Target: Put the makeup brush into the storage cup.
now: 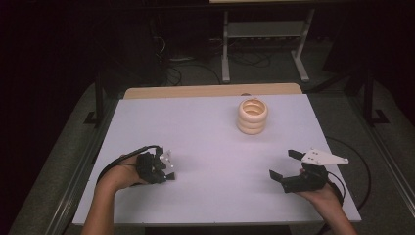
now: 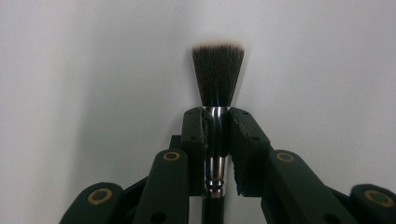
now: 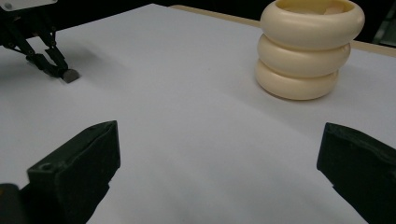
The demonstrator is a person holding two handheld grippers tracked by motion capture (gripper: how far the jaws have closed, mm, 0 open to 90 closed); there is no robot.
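Brush (image 2: 218, 79): it sits clamped in the left tool (image 2: 217, 116), the jaws shut on its shiny metal collar, dark bristles fanning out past the tips toward the white counter (image 2: 93, 70), handle running back between the jaws. In the high view that left tool (image 1: 155, 168) is low at the near left of the counter (image 1: 195, 132), held in the left hand (image 1: 125, 175), and in the right gripper view its tip seems to be touching or nearly touching the surface.

Right tool (image 3: 219, 154) holds nothing; its jaws stand wide apart, aimed across the counter at the cream holder (image 3: 310, 49), a stack of three ring-like bulges, open at the top. In the high view the right tool (image 1: 284, 164) sits at the near right, and the holder (image 1: 252, 115) stands upright toward the far side, right of centre, well apart from both tools.

As I judge it, the pick-up is done and the brush is firmly held; carrying it over and dropping it into the holder is left. Whether the holder already has anything inside I cannot tell.

Room is generous: bare counter lies between the left tool and the holder. The holder stands near the far edge, where a wooden strip (image 1: 210, 91) shows, so a push from the near side could slide it that way.
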